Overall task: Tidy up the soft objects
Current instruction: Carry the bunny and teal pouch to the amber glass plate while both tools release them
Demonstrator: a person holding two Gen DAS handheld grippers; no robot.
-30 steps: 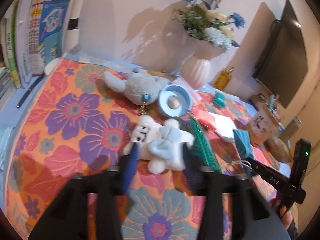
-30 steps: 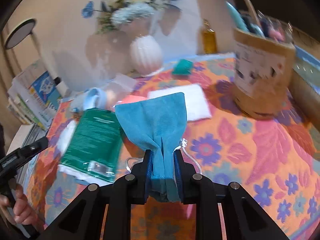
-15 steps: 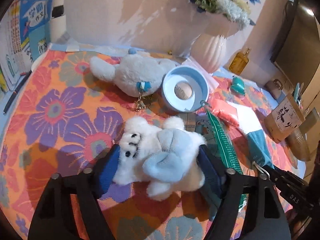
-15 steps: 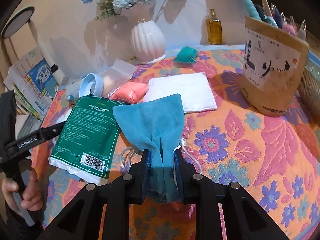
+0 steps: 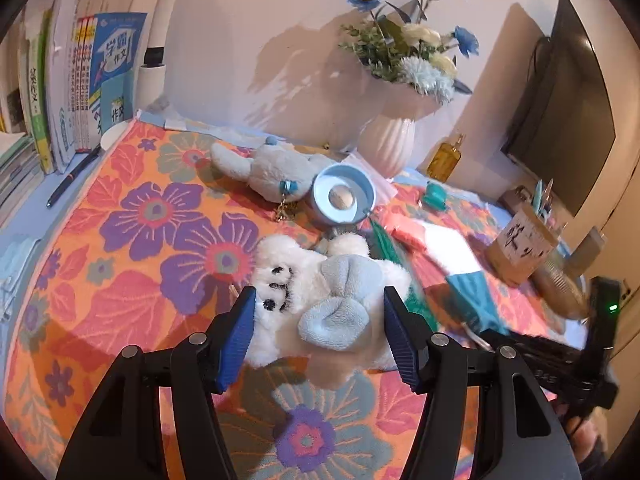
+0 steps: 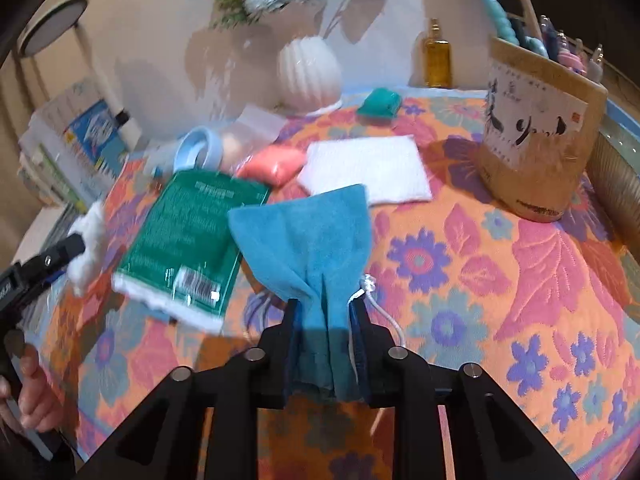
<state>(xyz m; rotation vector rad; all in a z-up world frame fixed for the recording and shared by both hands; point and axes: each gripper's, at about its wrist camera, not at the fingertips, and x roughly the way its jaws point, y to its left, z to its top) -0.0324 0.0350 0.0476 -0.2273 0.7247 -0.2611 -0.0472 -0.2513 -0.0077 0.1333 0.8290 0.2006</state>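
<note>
A white plush toy with a blue bow [image 5: 324, 300] lies on the floral cloth between the fingers of my left gripper [image 5: 318, 334], which is open around it, pads at its sides. A second grey-white plush [image 5: 268, 170] lies further back. My right gripper [image 6: 326, 336] is shut on a blue cloth pouch [image 6: 304, 240] and holds it above the cloth; the pouch also shows in the left wrist view [image 5: 476, 300]. A white folded towel [image 6: 364, 168], a pink soft pack [image 6: 272, 160] and a green packet [image 6: 192, 236] lie beyond it.
A light blue bowl [image 5: 343, 199] lies on its side by the far plush. A white vase with flowers [image 5: 390, 140], an amber bottle [image 6: 437, 56], a brown pen holder [image 6: 536, 136] and a teal item [image 6: 379, 102] stand at the back. Books [image 5: 60, 92] stand left.
My left gripper stays open around the white plush, and its view has tilted and pulled back a little. My right gripper keeps its hold on the blue pouch and has shifted slightly.
</note>
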